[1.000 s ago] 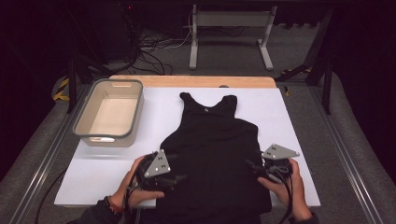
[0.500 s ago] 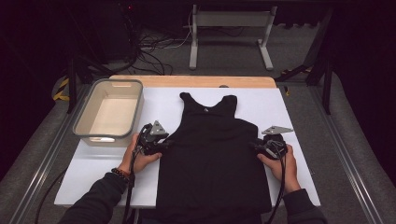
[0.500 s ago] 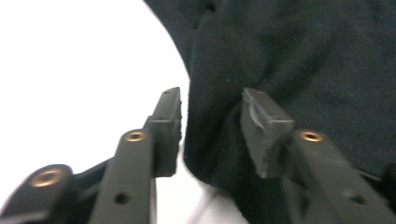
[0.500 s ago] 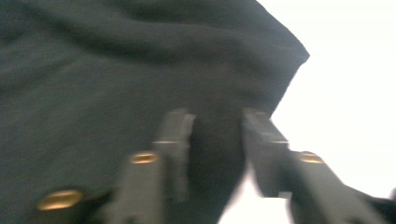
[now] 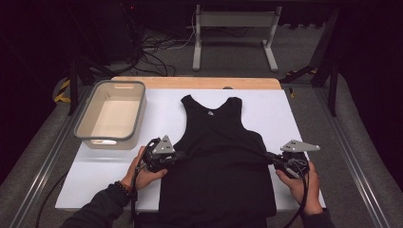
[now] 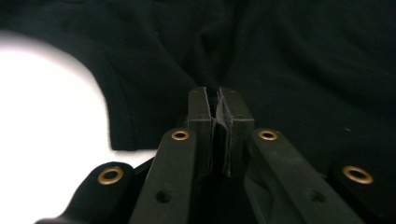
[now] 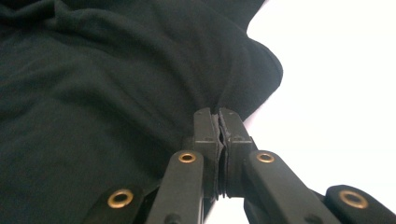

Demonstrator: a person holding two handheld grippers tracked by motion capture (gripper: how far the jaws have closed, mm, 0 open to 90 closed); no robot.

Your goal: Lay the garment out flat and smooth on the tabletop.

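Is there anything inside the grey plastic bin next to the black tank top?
No, the grey plastic bin beside the black tank top shows only its bare floor.

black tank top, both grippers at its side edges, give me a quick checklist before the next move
1. Left gripper shut on the black tank top: ok, its jaws have just been closing and fabric is pinched between them.
2. Right gripper shut on the tank top's other side edge: ok, jaws likewise just closing, fabric between them.
3. Both grips at about the same height on the garment: ok in the high view.
4. Garment lying flat on the white table: ok, apart from small puckers at the grips.
5. Tub apart from the garment: ok.
6. How many fabric layers each gripper holds: cannot tell.
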